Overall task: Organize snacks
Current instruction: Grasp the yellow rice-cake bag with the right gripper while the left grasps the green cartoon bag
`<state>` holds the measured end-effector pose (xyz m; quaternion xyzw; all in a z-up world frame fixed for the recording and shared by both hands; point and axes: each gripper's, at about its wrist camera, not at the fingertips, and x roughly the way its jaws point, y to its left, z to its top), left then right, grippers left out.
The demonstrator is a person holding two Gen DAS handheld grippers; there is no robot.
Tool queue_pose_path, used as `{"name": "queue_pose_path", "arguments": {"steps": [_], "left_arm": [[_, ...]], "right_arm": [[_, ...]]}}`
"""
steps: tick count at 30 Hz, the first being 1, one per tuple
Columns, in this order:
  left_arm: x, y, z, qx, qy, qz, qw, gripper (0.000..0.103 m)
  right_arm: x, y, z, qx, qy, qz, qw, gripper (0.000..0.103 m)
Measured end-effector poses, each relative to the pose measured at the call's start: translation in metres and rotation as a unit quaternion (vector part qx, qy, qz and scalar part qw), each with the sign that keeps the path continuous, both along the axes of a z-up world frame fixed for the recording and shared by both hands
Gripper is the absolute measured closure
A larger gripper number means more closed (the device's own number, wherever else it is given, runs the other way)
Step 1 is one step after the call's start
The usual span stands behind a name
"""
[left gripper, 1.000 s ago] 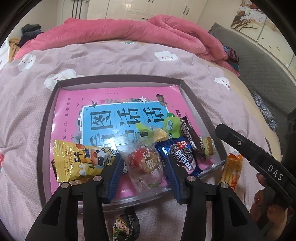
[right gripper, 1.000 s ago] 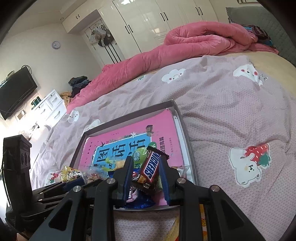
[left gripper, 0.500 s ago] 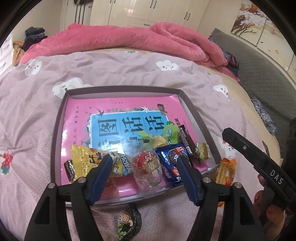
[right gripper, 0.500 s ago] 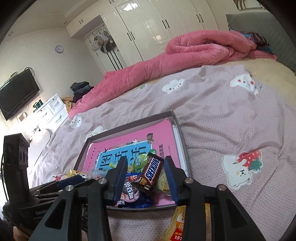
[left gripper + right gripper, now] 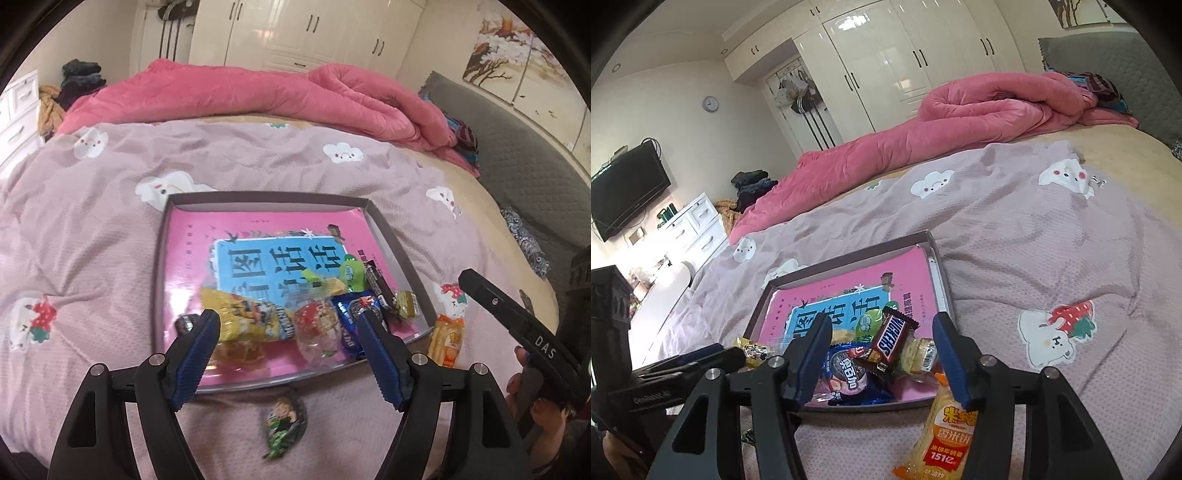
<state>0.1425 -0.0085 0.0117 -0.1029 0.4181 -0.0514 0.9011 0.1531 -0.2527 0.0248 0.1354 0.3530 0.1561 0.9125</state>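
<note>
White wardrobes (image 5: 886, 62), wall television (image 5: 626, 192), pink quilt (image 5: 258, 96) on the bed.

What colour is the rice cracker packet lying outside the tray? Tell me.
Orange and yellow, with a red band; the rice cracker packet shows best in the right wrist view.

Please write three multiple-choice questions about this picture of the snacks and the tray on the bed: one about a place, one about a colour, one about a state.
1. Where does the orange rice cracker pack lie?
A. inside the tray
B. on the bedspread by the tray's near corner
C. on the pink quilt

2. What colour is the book cover lining the tray?
A. pink
B. green
C. white

3. How is the Snickers bar?
A. unwrapped
B. clamped by a hand-held gripper
C. lying loose on other snacks

Answers: 1 B, it sits outside the rim; 2 A, pink surrounds the blue title panel; 3 C, no pad touches it.
</note>
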Motion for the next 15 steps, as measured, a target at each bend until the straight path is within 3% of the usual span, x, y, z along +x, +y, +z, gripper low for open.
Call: {"name": "queue_pose_path", "arguments": {"steps": [15], "left_arm": [[-0.026,0.005,-0.008,0.017,0.02,-0.02,0.9995,0.025]], "right_arm": [[-0.022,-0.021,-0.005,0.007,0.023,-0.043,0.999,0.038]]}}
